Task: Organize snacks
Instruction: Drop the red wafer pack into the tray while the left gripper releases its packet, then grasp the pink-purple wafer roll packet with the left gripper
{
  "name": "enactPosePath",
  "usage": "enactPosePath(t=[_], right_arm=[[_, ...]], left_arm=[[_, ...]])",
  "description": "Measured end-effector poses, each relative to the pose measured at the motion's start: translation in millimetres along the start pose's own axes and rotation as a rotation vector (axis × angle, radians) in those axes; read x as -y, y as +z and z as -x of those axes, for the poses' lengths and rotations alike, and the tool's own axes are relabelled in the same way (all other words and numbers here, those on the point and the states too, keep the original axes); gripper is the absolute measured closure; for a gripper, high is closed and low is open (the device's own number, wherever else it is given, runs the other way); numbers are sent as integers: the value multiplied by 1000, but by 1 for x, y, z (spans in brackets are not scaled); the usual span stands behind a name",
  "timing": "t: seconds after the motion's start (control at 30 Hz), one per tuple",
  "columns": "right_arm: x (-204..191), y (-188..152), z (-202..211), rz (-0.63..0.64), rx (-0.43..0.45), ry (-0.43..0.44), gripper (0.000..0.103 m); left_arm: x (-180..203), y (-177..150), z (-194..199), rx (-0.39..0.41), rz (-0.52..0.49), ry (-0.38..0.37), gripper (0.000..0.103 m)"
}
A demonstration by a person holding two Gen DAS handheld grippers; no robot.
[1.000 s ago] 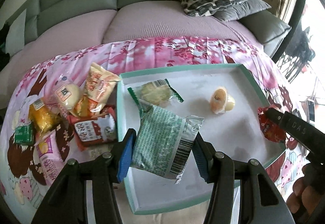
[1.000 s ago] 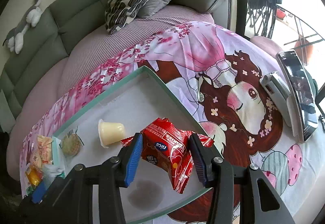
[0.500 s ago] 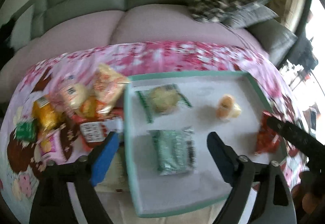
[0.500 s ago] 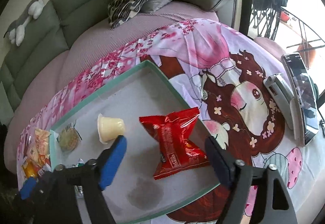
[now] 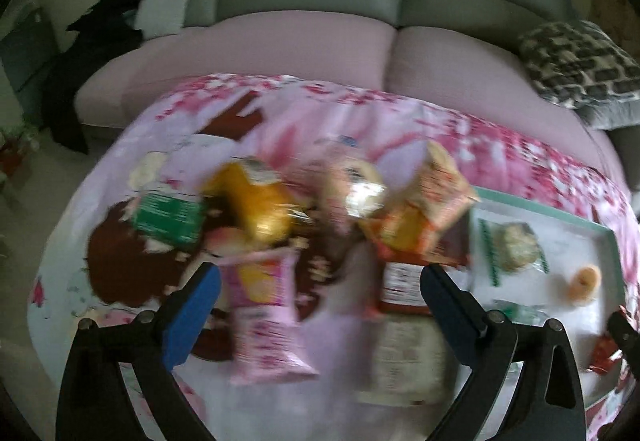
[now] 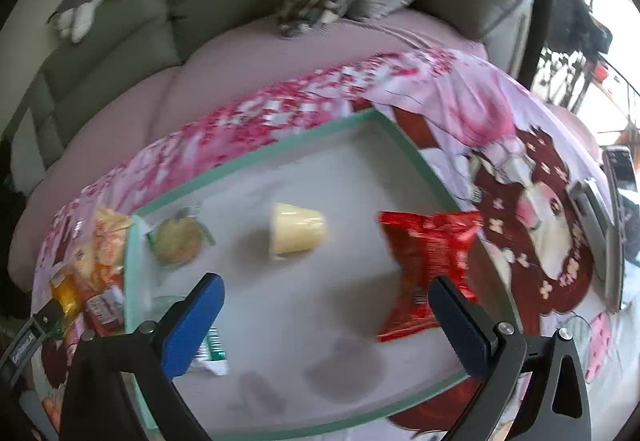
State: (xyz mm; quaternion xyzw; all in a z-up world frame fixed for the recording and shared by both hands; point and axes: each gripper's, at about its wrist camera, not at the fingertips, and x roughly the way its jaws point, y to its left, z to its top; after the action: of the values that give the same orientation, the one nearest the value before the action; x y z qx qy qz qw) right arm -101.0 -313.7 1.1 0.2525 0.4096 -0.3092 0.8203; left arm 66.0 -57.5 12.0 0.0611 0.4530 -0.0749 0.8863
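Note:
My left gripper [image 5: 320, 277] hangs over the loose snack pile on the pink cloth, jaws opening wide and gripping nothing. Below it lie a pink packet [image 5: 268, 313], a red packet [image 5: 404, 281] and a pale packet [image 5: 408, 357], all blurred. Over the green-rimmed tray [image 6: 256, 157] my right gripper [image 6: 326, 289] has its jaws opening, with nothing held. In the tray lie a red packet [image 6: 428, 253], a yellow jelly cup [image 6: 296, 229], a round cake in a clear wrapper [image 6: 176, 241] and a green packet [image 6: 208, 349], partly hidden behind my finger.
A yellow bag [image 5: 256, 209], a green box [image 5: 168, 217] and orange bags [image 5: 424, 209] lie further back in the pile. A grey sofa [image 5: 320, 1] with a patterned cushion [image 5: 580, 61] stands behind. A phone [image 6: 616, 233] lies on the cloth to the right of the tray.
Both grippers opened and let go: the green packet and the red packet now lie in the tray. My left gripper swung left from the tray to over the snack pile.

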Motion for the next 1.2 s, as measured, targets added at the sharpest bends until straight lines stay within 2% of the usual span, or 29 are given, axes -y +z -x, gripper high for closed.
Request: enactPosePath(t=[0.27,0.57,0.9,1.2], right_arm=[[-55,-12,8,102,30,142,0],[-103,-33,7,211,4,218,0],[-139,-57,-2,335,-65,237,0],[-162,-76,-13,411,-121,233,0]], left_arm=[[-50,7,7,36,26,95,3],[-102,6,14,41,86,189,3],[-125,1,15,31,139,170,3],[-109,-2,-5,-32,111,60,3]])
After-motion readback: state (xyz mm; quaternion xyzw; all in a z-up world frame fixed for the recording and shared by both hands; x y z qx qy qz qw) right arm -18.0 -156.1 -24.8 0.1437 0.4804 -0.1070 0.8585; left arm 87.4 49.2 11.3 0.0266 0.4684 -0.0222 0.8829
